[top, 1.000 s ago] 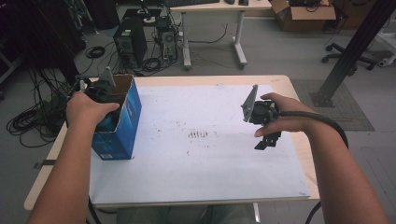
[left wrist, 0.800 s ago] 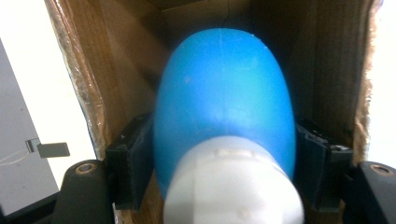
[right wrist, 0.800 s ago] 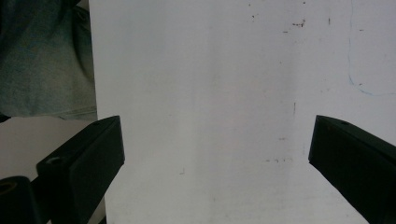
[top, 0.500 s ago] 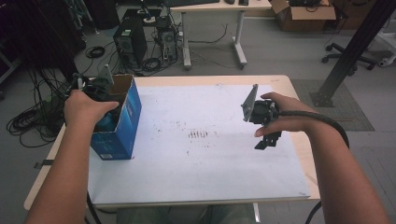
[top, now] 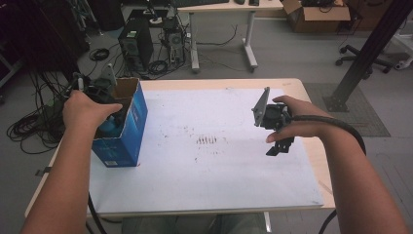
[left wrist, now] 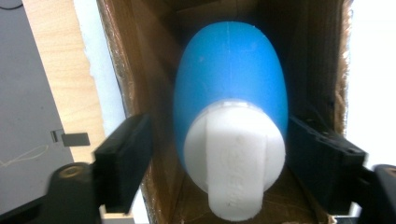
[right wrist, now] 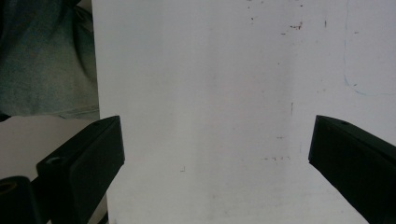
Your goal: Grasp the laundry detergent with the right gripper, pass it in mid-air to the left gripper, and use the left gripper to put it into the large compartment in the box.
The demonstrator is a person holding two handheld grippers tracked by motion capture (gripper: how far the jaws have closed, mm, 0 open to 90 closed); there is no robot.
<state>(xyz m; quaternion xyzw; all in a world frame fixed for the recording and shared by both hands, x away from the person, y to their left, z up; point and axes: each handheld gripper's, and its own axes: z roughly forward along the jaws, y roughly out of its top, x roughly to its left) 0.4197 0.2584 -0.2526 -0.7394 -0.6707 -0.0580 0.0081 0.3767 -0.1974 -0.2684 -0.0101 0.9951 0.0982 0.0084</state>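
A blue bottle (left wrist: 229, 88) with a white cap (left wrist: 233, 163) stands inside an open blue cardboard box (top: 124, 139) at the table's left edge. My left gripper (left wrist: 217, 154) reaches down into the box, open. Its jaws flank the bottle just below the cap: the right jaw sits at the bottle's side and the left jaw stands a little apart by the box wall. In the high view a hand covers most of the left gripper (top: 100, 100). My right gripper (top: 280, 146) hovers open over the white table top (right wrist: 210, 70) at the right, with nothing between its jaws.
The white sheet (top: 204, 175) covers most of the wooden table (top: 311, 102), with faint dark marks at its middle. Computer towers (top: 134, 44), cables and another desk stand on the floor beyond. A black post (top: 365, 53) rises at the far right.
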